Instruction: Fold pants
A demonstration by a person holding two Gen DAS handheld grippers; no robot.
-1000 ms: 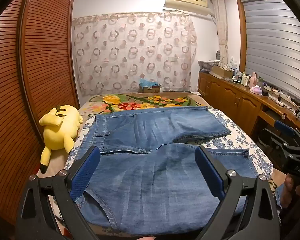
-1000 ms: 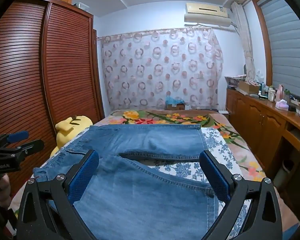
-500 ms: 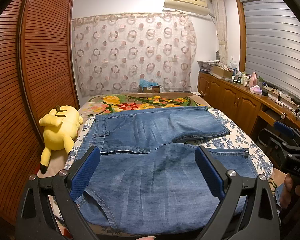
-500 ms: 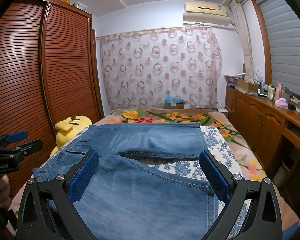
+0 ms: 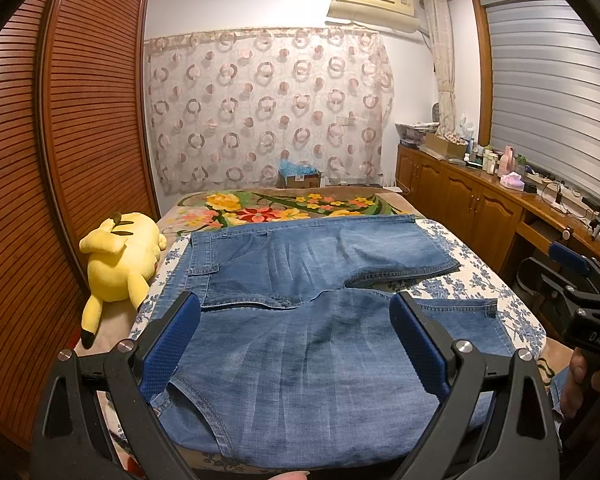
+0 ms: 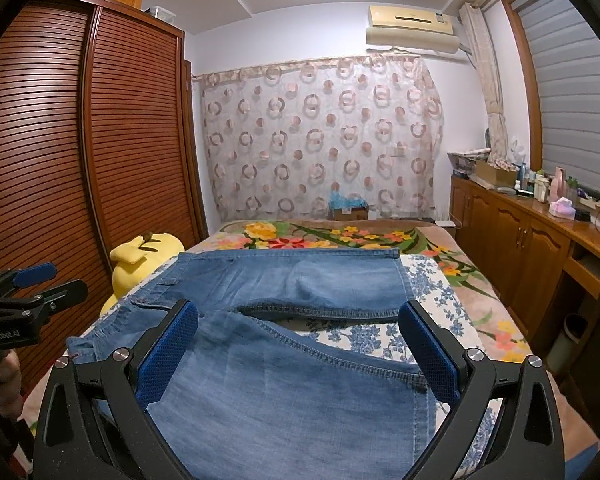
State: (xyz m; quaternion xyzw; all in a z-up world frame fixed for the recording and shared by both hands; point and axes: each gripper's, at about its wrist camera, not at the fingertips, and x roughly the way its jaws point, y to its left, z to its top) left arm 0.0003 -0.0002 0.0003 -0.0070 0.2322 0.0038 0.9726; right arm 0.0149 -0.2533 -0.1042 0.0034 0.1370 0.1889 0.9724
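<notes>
Jaws of both grippers gape wide, unchanged and empty; the jeans stay flat on the bed, unfolded.

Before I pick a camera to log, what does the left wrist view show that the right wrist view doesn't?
Left wrist only: the yellow plush toy's whole body, and the right gripper at the edge. Right wrist only: the left gripper and the cabinet above the brown slatted wardrobe. Both: the blue denim pants spread flat on the floral bed, with open jaws.
</notes>
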